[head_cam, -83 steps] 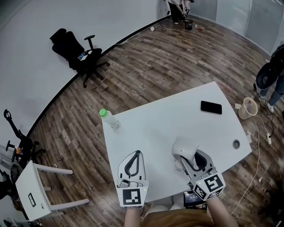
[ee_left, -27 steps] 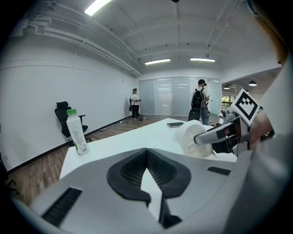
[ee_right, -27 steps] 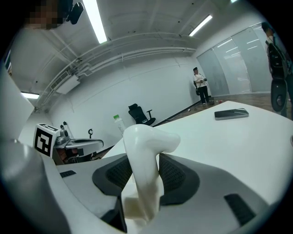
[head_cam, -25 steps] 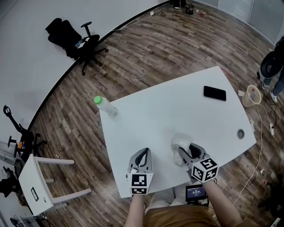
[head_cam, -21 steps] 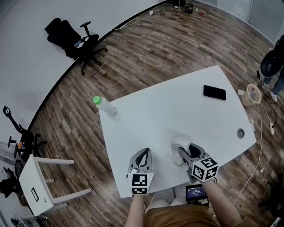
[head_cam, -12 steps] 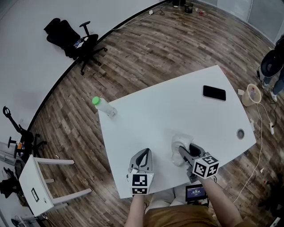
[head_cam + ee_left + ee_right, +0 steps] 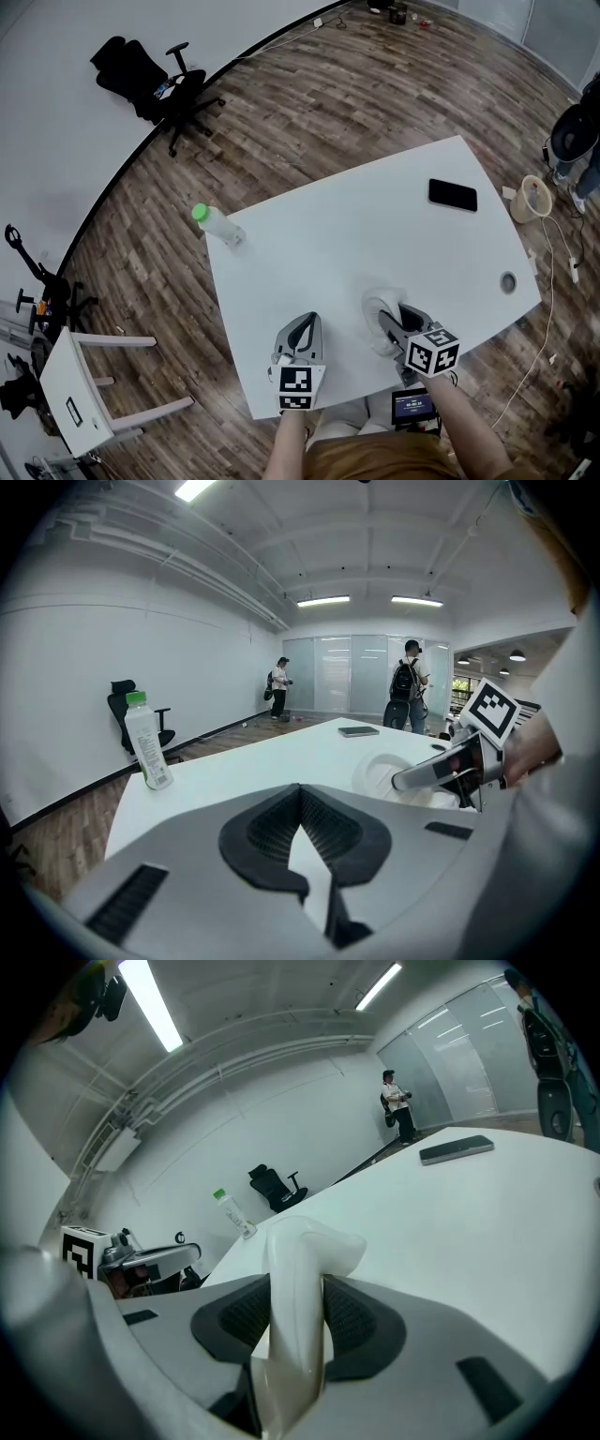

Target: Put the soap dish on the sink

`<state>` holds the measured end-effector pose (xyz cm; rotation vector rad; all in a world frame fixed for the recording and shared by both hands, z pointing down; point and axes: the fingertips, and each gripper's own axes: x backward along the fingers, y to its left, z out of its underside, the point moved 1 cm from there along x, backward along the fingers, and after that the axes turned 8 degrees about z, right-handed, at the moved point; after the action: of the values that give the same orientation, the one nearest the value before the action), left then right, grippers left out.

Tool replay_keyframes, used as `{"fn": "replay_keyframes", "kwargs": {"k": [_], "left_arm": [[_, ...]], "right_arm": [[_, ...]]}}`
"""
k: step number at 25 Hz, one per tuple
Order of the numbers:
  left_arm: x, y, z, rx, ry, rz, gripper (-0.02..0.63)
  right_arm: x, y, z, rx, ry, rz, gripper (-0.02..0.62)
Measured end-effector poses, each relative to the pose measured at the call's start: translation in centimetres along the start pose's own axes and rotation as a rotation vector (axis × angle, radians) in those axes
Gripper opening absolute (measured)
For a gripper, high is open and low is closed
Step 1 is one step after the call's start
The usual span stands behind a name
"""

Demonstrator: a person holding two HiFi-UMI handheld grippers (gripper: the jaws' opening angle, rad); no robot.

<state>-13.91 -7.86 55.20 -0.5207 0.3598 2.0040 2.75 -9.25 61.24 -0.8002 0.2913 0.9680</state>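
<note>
Right tongs (image 7: pixel 384 324), just closing tighter, clamp the soap dish (image 7: pixel 373 306); left tongs (image 7: pixel 304 322) together (bottle (image 7: pixel 217 228), phone (image 7: pixel 453 195) far off).

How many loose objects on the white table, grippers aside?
3. A clear plastic bottle with green cap stands far left; a black phone lies far right; a white soap dish is near the front edge, gripped by the right gripper, whose jaws have just closed further.

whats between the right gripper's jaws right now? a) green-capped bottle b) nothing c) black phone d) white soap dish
D: the right gripper view shows its pads pressing on the white soap dish, the jaws having just been closing on it; the bottle and the phone sit apart on the table.
</note>
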Motion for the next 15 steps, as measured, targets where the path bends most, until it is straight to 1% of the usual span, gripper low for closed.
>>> {"fn": "replay_keyframes", "kwargs": {"k": [4, 8, 15], "left_arm": [[-0.45, -0.17, 0.01, 0.000, 0.004, 0.007, 0.008], [-0.83, -0.25, -0.07, 0.001, 0.000, 0.010, 0.008], [-0.78, -0.41, -0.08, 0.004, 0.003, 0.021, 0.008]], "right_arm": [[-0.15, -0.33, -0.04, -0.004, 0.017, -0.002, 0.166], [-0.31, -0.56, -0.01, 0.043, 0.037, 0.015, 0.167], [-0.20, -0.60, 0.31, 0.134, 0.093, 0.073, 0.167]]}}
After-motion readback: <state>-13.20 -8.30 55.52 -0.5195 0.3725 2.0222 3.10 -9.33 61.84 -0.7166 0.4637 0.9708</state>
